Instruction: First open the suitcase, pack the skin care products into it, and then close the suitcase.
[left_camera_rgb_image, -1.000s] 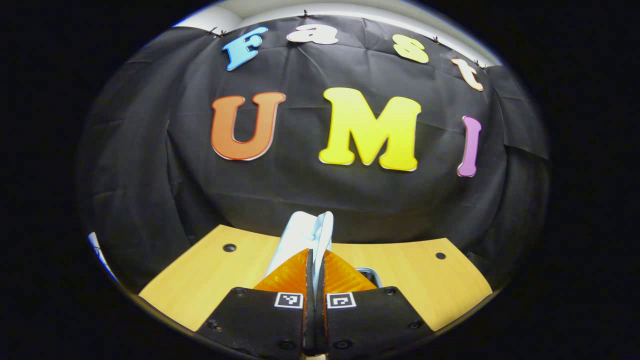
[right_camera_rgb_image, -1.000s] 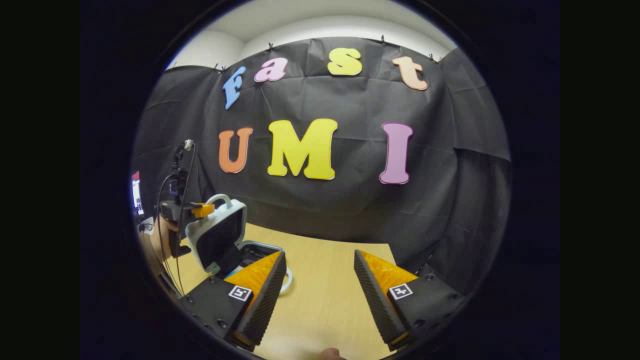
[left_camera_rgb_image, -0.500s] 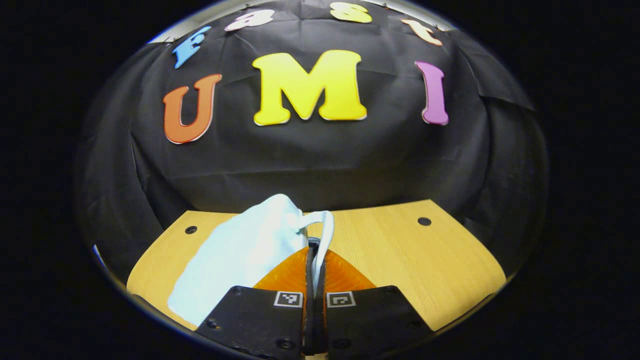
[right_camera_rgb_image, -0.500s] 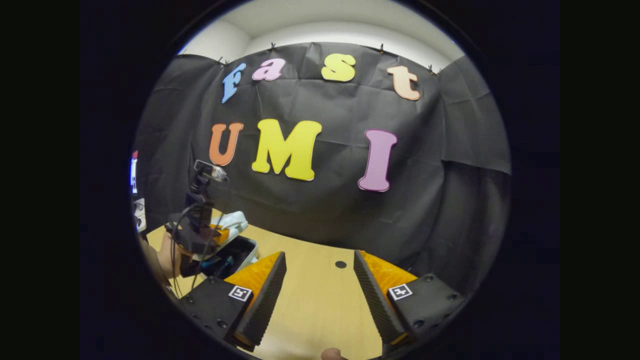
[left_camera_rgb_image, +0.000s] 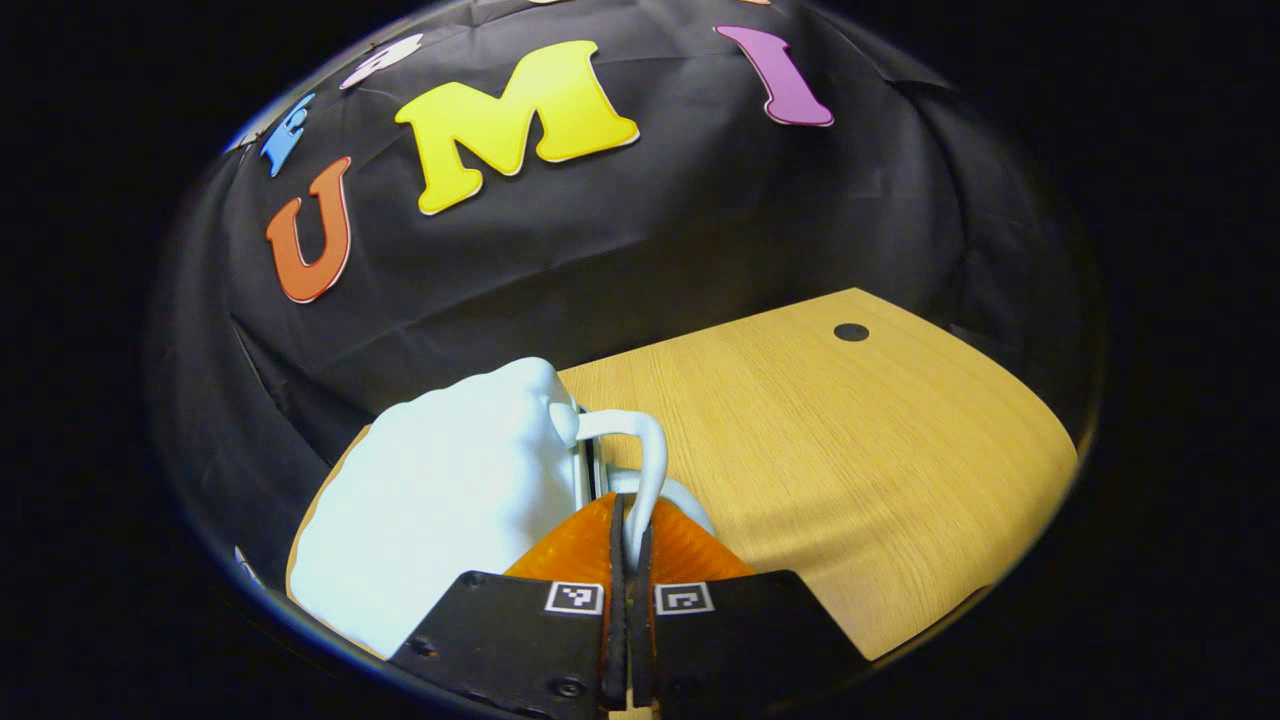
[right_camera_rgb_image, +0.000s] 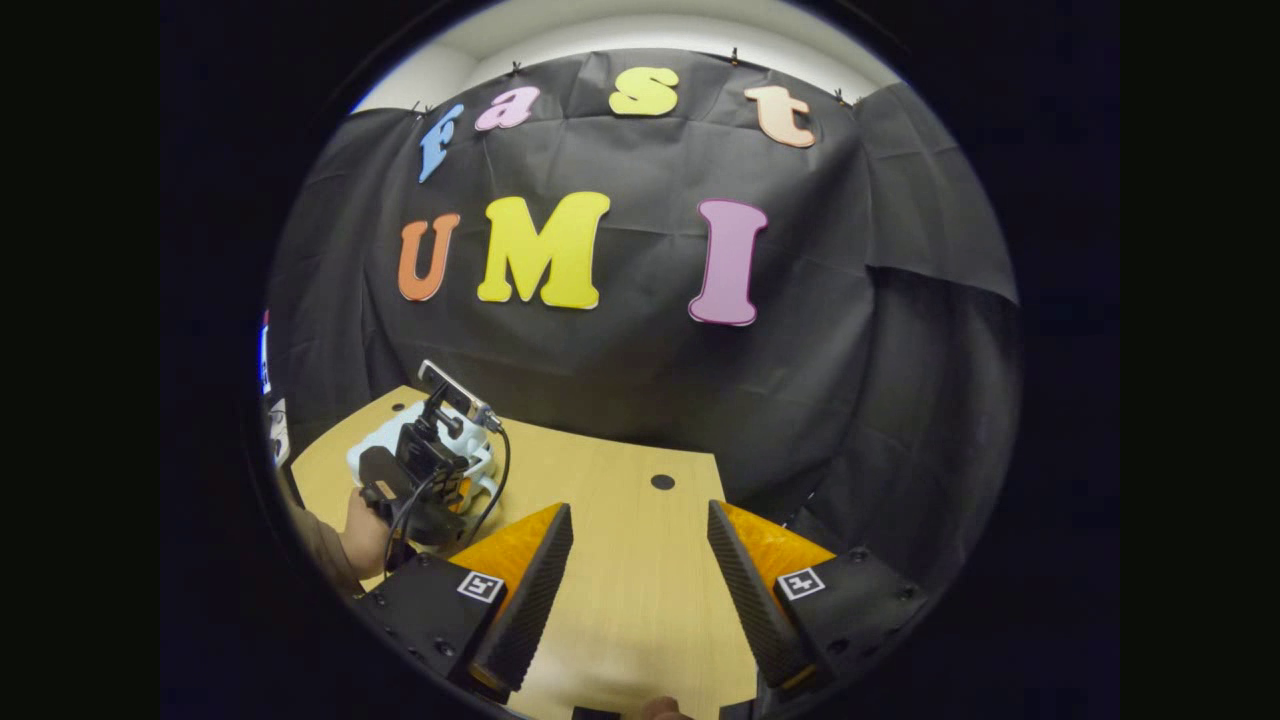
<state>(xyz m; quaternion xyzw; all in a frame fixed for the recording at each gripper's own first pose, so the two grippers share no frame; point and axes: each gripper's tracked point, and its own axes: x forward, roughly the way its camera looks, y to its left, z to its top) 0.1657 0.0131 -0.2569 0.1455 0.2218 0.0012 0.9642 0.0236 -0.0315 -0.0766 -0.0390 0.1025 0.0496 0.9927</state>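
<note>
Left gripper (left_camera_rgb_image: 627, 520): fingers pinched tight on the handle (left_camera_rgb_image: 650, 470).
Suitcase (left_camera_rgb_image: 450, 500): pale blue, lid down, lying on the table (left_camera_rgb_image: 850, 470) near its left end.
Right gripper (right_camera_rgb_image: 640, 560): wide open, holding nothing, over the table.

This is a staged recording booth, not a lived-in room. Black cloth (right_camera_rgb_image: 640, 330) is clipped up as a backdrop under a plain white ceiling (right_camera_rgb_image: 640, 30). A bare wooden table (left_camera_rgb_image: 850, 480) with round holes near its far edge stands against that cloth.
</note>
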